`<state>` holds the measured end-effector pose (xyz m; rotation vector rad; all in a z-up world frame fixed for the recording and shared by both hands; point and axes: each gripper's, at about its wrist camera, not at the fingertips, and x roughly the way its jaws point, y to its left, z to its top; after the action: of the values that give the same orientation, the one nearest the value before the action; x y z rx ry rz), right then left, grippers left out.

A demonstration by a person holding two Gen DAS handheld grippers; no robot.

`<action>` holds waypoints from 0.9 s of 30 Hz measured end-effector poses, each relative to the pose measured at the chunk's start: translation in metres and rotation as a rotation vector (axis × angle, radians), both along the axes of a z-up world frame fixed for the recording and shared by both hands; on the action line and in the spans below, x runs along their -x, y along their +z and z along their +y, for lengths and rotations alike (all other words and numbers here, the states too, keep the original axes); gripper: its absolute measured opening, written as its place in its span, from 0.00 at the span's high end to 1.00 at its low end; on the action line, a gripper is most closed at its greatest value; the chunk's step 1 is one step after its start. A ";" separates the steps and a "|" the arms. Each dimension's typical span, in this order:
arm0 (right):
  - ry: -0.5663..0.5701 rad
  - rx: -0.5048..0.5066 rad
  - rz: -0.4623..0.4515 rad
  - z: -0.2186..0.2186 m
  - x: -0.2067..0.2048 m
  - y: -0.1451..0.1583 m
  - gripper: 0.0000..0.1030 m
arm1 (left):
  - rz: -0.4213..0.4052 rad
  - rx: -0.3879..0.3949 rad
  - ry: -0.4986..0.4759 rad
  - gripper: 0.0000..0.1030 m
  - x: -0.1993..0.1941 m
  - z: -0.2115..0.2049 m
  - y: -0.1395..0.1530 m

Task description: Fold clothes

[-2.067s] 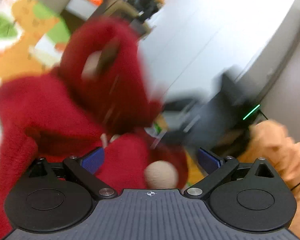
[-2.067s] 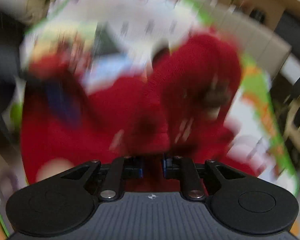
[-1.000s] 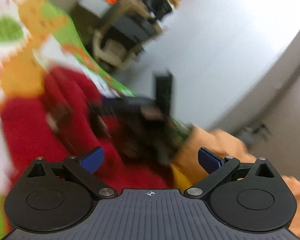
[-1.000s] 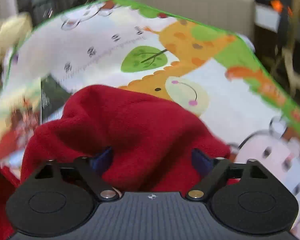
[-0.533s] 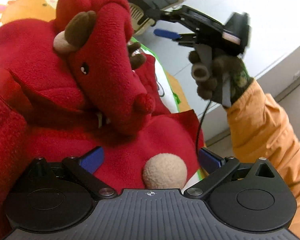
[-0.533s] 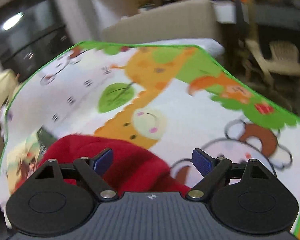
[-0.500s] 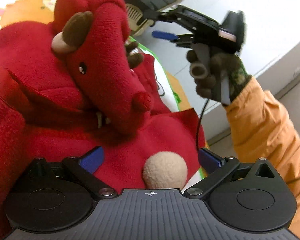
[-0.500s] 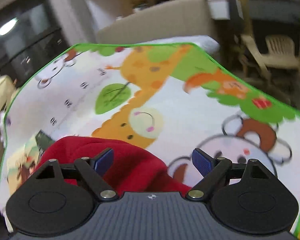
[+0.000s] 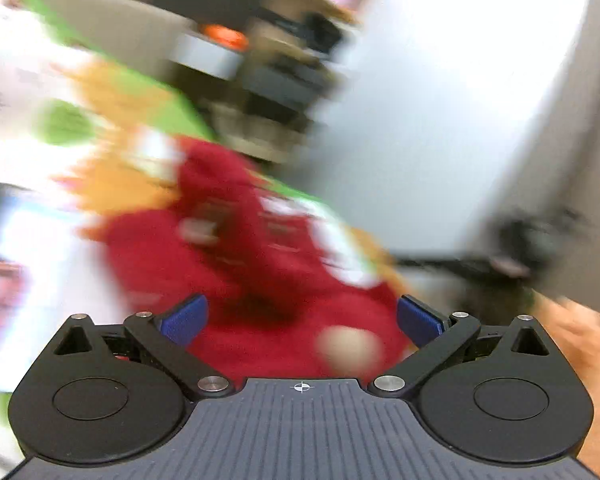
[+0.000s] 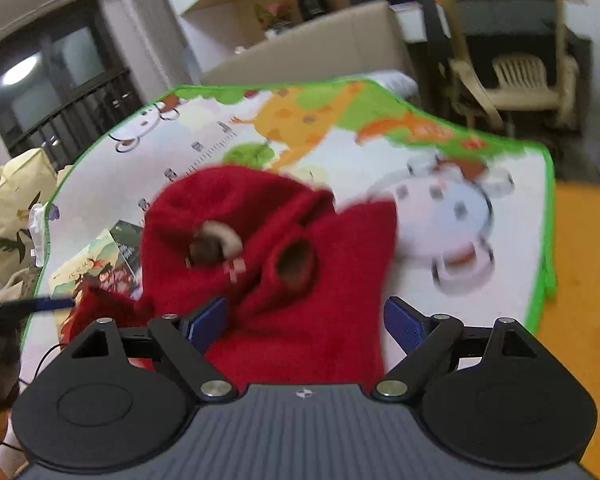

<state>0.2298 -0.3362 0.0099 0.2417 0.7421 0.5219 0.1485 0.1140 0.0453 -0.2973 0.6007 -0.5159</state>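
A red fleece dragon costume (image 10: 284, 264) with brown horns lies bunched on a cartoon play mat (image 10: 452, 216). In the blurred left wrist view the same red costume (image 9: 268, 256) fills the middle, with a beige pompom (image 9: 350, 350) near my fingers. My left gripper (image 9: 300, 320) is open just above the fleece, with nothing between its blue pads. My right gripper (image 10: 306, 324) is open too, its blue pads apart over the near edge of the fleece. The other gripper's blue tip (image 10: 48, 304) pokes in at the left of the right wrist view.
A picture book (image 10: 100, 268) lies on the mat left of the costume. A cream tote bag (image 10: 8, 208) sits off the mat's left edge. Plastic chairs (image 10: 516, 68) and a beige sofa (image 10: 320, 52) stand beyond the mat. An orange sleeve (image 9: 592, 360) shows at right.
Both grippers stay open. The left view has swung fast and pulled back, blurring the costume. The right gripper has come round so that the dragon hood is in front of it.
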 end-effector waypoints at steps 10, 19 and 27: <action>0.071 0.161 -0.136 0.032 0.039 -0.006 0.89 | 0.020 -0.279 0.086 0.68 -0.011 -0.019 -0.037; 0.078 0.138 -0.403 0.023 0.048 0.081 0.90 | -0.151 -0.215 0.008 0.79 -0.002 -0.001 0.032; 0.058 0.098 -0.425 0.029 -0.011 0.089 0.90 | -0.367 -0.153 0.002 0.80 -0.054 0.014 0.083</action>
<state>0.2404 -0.3071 0.0985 0.0139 0.3600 0.5673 0.2030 0.1278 0.1280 -0.0542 0.2810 -0.5046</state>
